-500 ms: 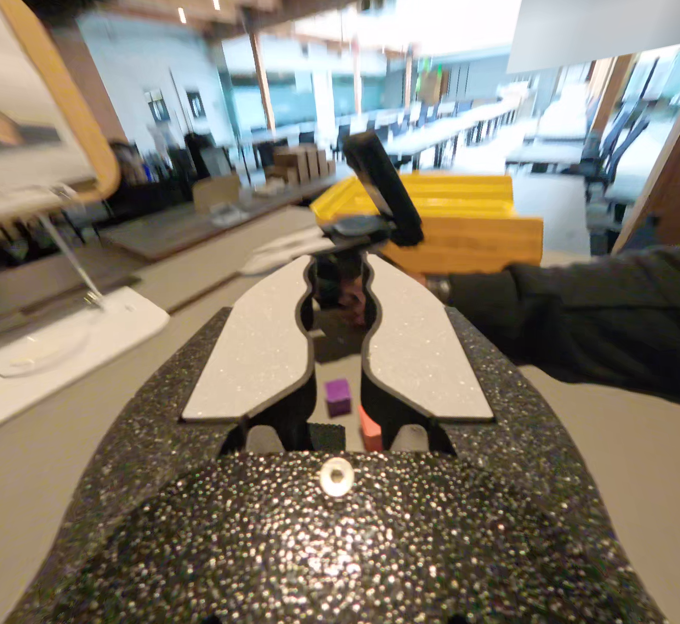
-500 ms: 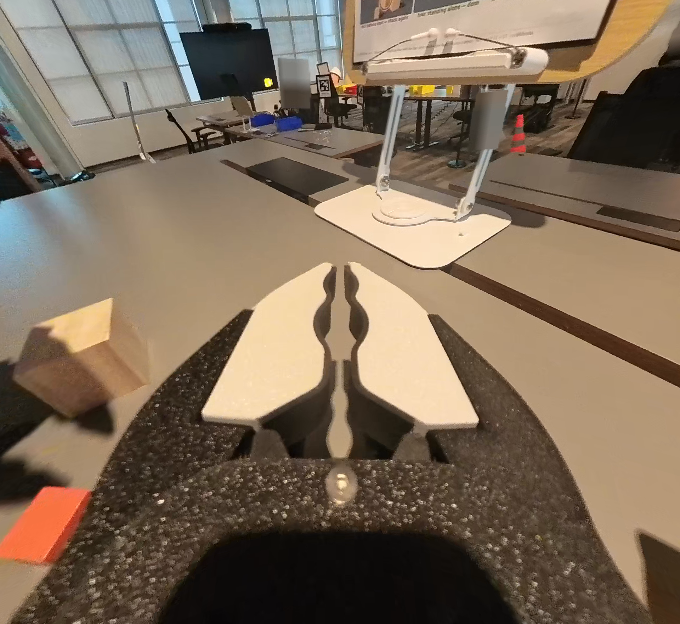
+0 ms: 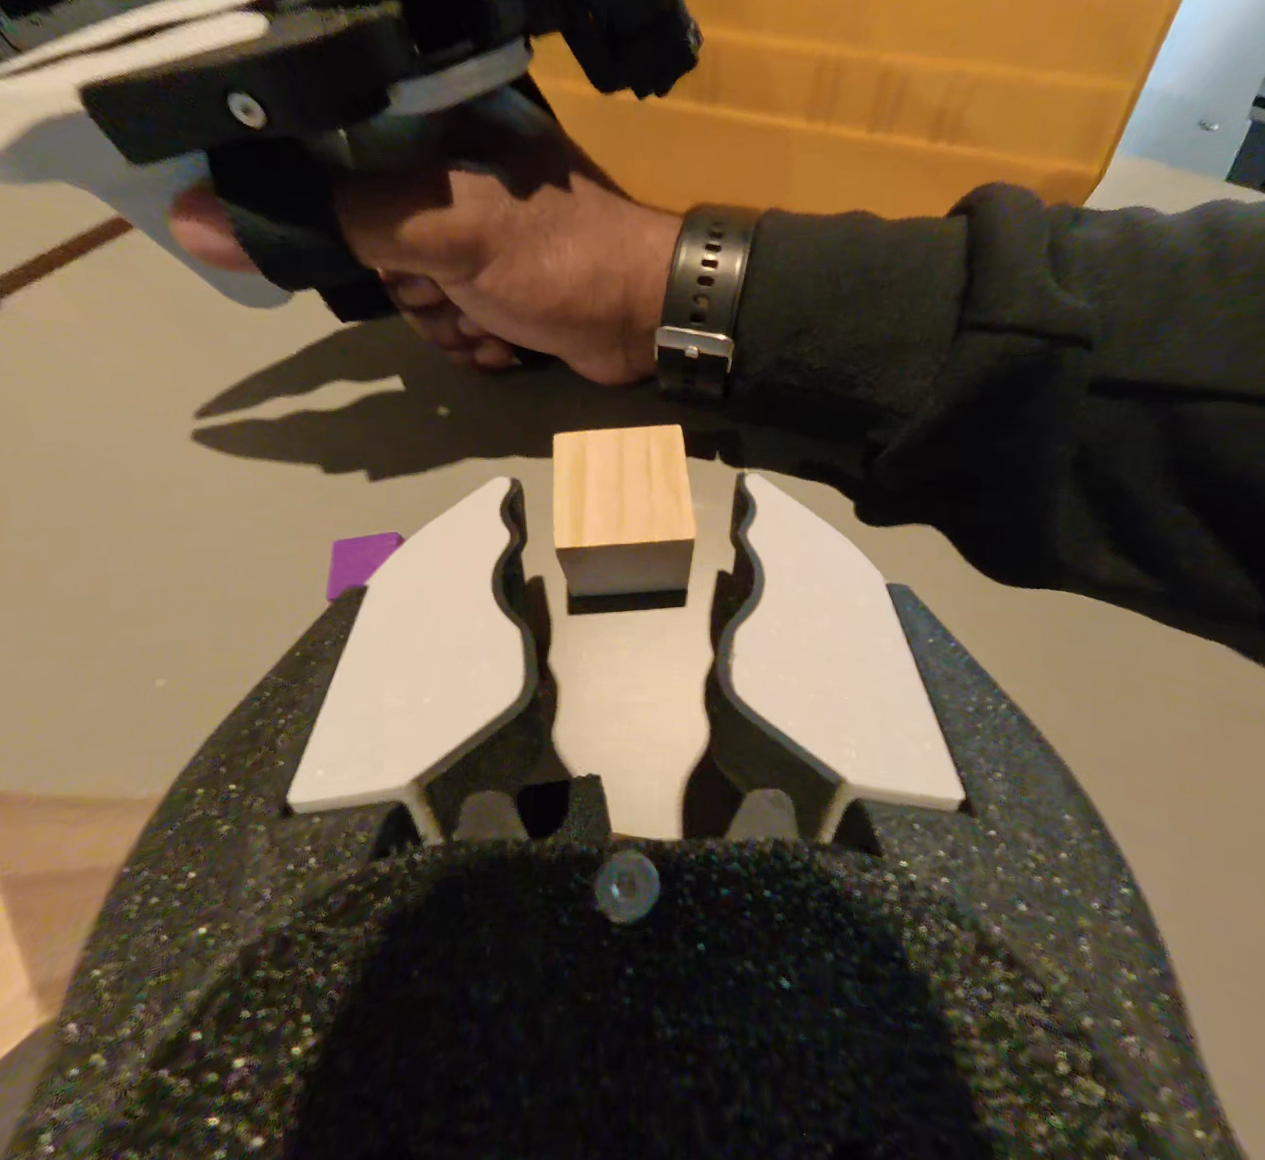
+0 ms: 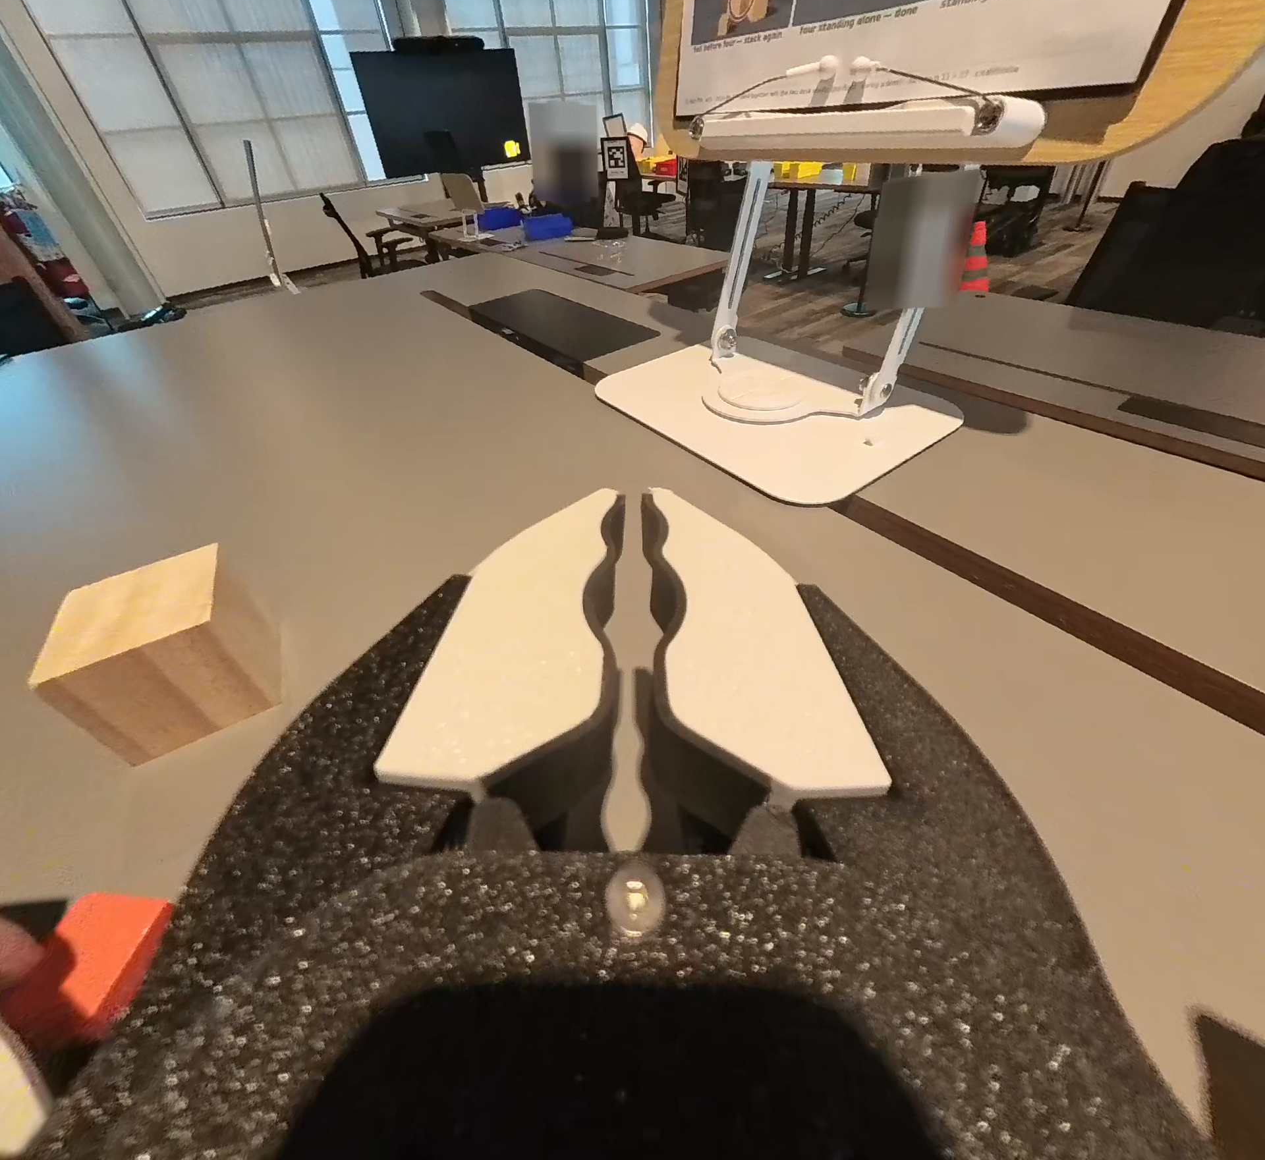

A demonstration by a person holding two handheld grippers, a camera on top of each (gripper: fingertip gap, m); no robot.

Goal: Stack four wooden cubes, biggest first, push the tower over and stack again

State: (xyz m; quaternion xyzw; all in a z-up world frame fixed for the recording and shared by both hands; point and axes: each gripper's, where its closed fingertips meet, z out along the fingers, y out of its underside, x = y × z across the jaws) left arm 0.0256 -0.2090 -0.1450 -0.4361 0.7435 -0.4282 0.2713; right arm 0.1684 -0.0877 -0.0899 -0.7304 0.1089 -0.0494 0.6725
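**Left gripper straddling the natural wood cube**

The left gripper [image 3: 623, 497] stands spread, the wood cube [image 3: 621, 504] on the table [image 3: 171, 511] between its fingertips — untouched. A purple cube [image 3: 359, 562] lies just left. The right gripper [image 4: 631, 497] is nearly pressed together, empty; an orange cube [image 4: 89, 963] lies at its lower left.

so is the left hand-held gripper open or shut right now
Open: the left hand-held gripper has its fingers spread either side of the plain wooden cube, with gaps showing on both sides.
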